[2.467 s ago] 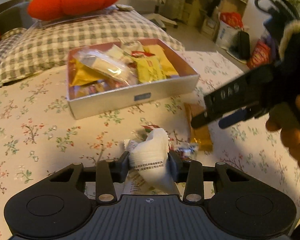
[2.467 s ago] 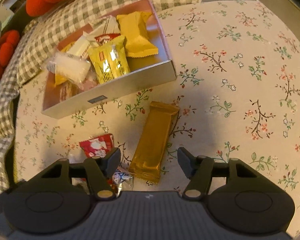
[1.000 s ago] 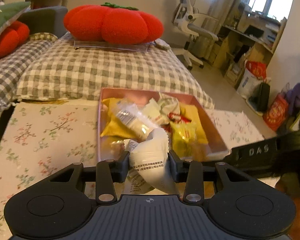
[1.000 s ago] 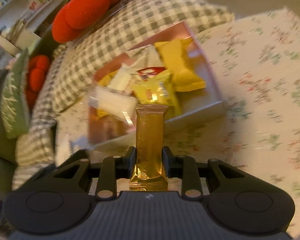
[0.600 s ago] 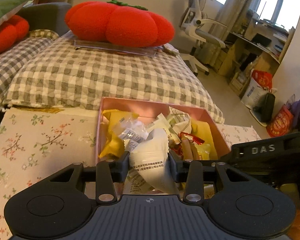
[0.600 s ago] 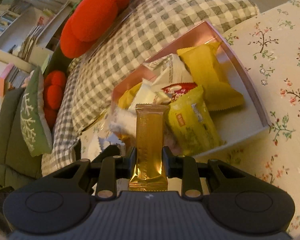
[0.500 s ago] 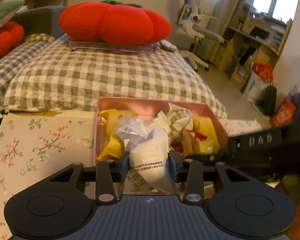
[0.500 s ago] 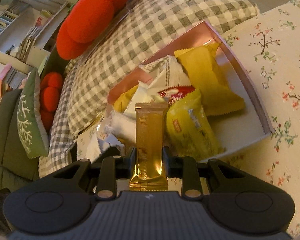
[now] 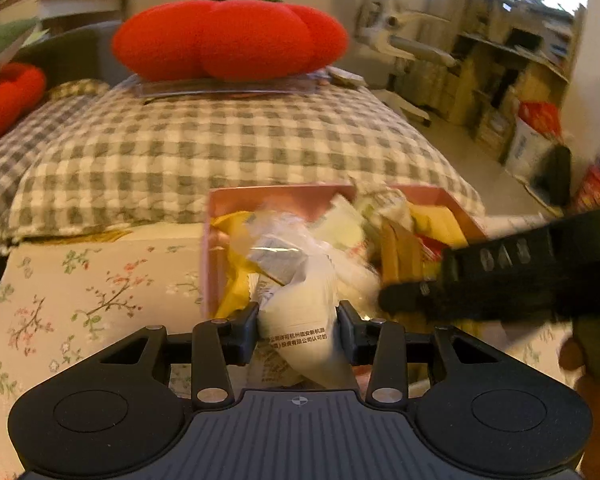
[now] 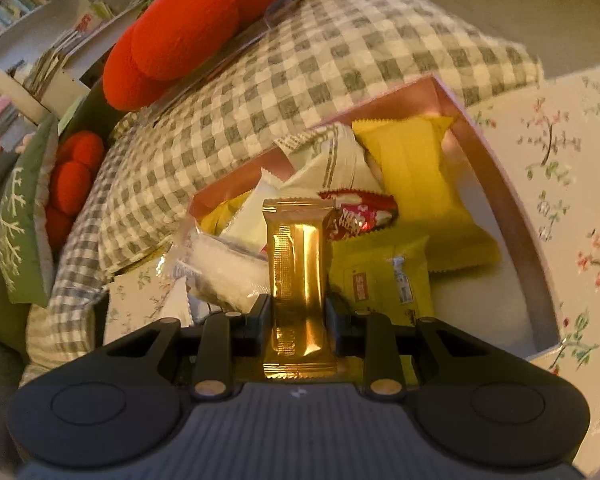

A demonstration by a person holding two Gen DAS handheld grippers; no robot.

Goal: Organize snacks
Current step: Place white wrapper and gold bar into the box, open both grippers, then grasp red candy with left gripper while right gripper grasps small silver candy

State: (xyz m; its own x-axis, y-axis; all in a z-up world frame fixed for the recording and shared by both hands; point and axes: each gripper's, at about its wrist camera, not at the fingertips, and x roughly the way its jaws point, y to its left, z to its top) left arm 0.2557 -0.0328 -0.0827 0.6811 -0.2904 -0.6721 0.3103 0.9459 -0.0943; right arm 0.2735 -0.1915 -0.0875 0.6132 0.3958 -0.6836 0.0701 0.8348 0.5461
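Surroundings: pink box (image 10: 520, 216) sits on floral cloth (image 9: 80, 280), checked cushion (image 9: 220, 148) at 12 behind it, red tomato plush (image 9: 228, 40) on top of that, second red plush (image 10: 74, 176) at 9 beside a green pillow (image 10: 24, 216). Desk chair (image 9: 400, 48) and shelves (image 9: 516, 76) at 1–2 in left view

Box is crowded: yellow packs (image 10: 416, 184), white pack (image 10: 332, 160), red wrapper (image 10: 360, 212), clear bag (image 10: 224, 268) hanging over the left wall

Left gripper (image 9: 298, 330) is clamped on a white pouch (image 9: 300, 312), pouch upright between the fingers, over the box's near-left corner. Right gripper's black body crosses at 3 in that view, blocking the box's right half; letters on it blurred

Right gripper (image 10: 298, 320) is clamped on a gold bar (image 10: 298, 280), bar standing on end, pointing 12, over the middle of the box contents, yellow pack just at 3 of it

Writing: small Chinese print on the pouch, too small to read in full; red/white label on one yellow pack, unreadable
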